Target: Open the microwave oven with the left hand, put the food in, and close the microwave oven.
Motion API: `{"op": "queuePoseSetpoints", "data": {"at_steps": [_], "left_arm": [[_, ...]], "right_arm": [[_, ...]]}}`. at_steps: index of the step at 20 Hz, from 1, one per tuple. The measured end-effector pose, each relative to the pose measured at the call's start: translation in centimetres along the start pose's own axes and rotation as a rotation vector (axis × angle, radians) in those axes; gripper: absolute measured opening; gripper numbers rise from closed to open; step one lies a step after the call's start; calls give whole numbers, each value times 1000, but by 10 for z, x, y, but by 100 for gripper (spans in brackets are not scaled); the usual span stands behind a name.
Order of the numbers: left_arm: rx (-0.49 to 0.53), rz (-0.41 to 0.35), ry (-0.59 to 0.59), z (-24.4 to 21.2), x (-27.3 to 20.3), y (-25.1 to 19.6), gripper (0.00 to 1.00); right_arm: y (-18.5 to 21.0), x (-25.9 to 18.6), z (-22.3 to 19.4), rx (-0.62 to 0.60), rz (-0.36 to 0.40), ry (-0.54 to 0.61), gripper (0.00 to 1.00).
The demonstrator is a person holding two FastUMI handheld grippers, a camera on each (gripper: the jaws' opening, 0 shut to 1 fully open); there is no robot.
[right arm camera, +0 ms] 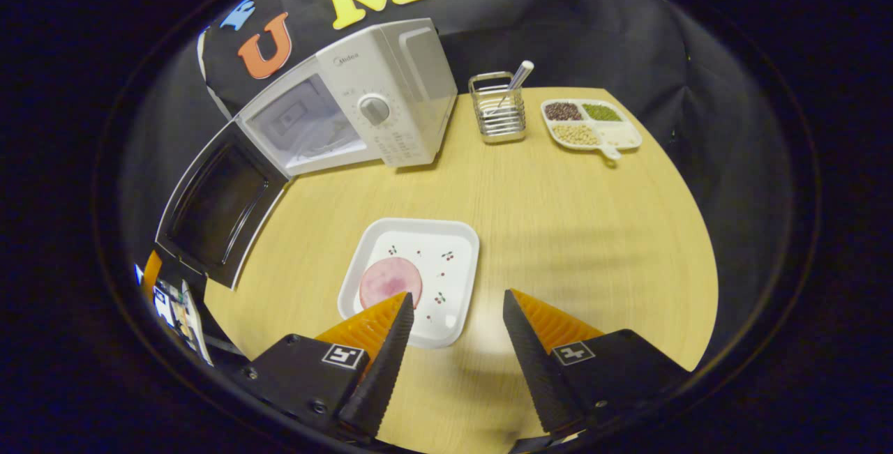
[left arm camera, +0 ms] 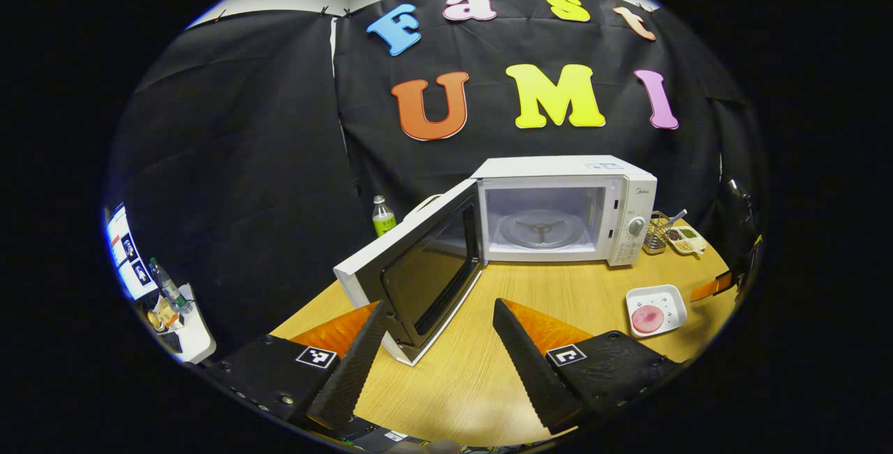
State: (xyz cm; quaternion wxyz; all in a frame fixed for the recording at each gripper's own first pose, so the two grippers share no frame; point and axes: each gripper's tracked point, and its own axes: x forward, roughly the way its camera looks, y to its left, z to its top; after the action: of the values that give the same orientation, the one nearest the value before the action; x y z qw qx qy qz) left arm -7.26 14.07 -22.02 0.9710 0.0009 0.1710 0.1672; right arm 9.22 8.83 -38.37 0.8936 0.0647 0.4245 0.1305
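Note:
The white microwave [left arm camera: 631, 189] [right arm camera: 391, 77] stands at the back of the round wooden table, its door [left arm camera: 425, 266] [right arm camera: 220, 206] swung wide open to the left. Inside lies a glass turntable [left arm camera: 541, 227]. A white square plate [right arm camera: 418, 273] [left arm camera: 656, 309] carries a round pink slice of meat [right arm camera: 389, 280] [left arm camera: 647, 318]. My left gripper [left arm camera: 439, 314] is open just in front of the door's edge, holding nothing. My right gripper [right arm camera: 457, 304] is open over the plate's near right corner, and its left finger overlaps the plate's near edge in the view.
Right of the microwave stand a wire holder with a utensil [right arm camera: 499, 112] and a divided dish of beans [right arm camera: 589, 125]. A green-labelled bottle [left arm camera: 382, 217] stands behind the door. A small white shelf with bottles [left arm camera: 174, 311] stands off the table's left side.

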Motion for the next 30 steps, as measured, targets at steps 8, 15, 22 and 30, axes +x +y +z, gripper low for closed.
{"op": "queuePoseSetpoints", "data": {"at_steps": [8, 15, 22, 30], "left_arm": [[8, -70, -21, 15, 29, 5, 94], [-16, -104, -25, 13, 49, 20, 93], [-40, -139, -28, 8, 63, 25, 93], [-42, -165, -53, 21, 73, 24, 93]], "right_arm": [[6, 34, -33, 129, -71, 203, 70], [-6, 34, -38, 178, -191, 247, 34], [-5, 30, -37, 394, -158, 220, 4], [12, 28, -40, 624, 16, 129, 4]]}}
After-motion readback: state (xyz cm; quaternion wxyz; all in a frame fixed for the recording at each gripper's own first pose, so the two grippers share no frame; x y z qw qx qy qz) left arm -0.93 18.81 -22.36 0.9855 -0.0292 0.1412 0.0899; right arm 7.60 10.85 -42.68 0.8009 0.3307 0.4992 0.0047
